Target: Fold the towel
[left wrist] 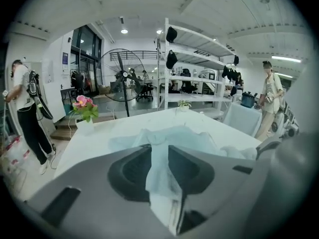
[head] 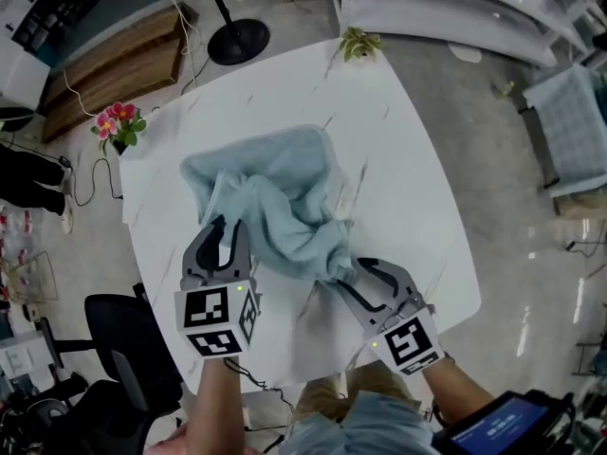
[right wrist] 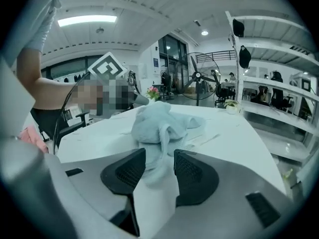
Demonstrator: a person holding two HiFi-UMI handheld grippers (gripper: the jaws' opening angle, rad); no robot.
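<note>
A pale blue towel (head: 285, 197) lies crumpled in a heap in the middle of the white table (head: 398, 140). My left gripper (head: 226, 227) is at the heap's near left edge. In the left gripper view a strip of the towel (left wrist: 184, 136) fills the narrow gap of that gripper (left wrist: 159, 153), and the jaws stand a little apart. My right gripper (head: 356, 271) is at the heap's near right corner. In the right gripper view its jaws (right wrist: 159, 163) are open, and a loose fold of the towel (right wrist: 154, 123) lies between them with room on both sides.
A pot of pink flowers (head: 119, 126) stands at the table's far left corner, and a small green plant (head: 358, 44) at its far edge. A fan's base (head: 237, 41) and a black chair (head: 119, 339) stand on the floor nearby. White shelving (left wrist: 194, 78) and people (left wrist: 25, 113) are beyond the table.
</note>
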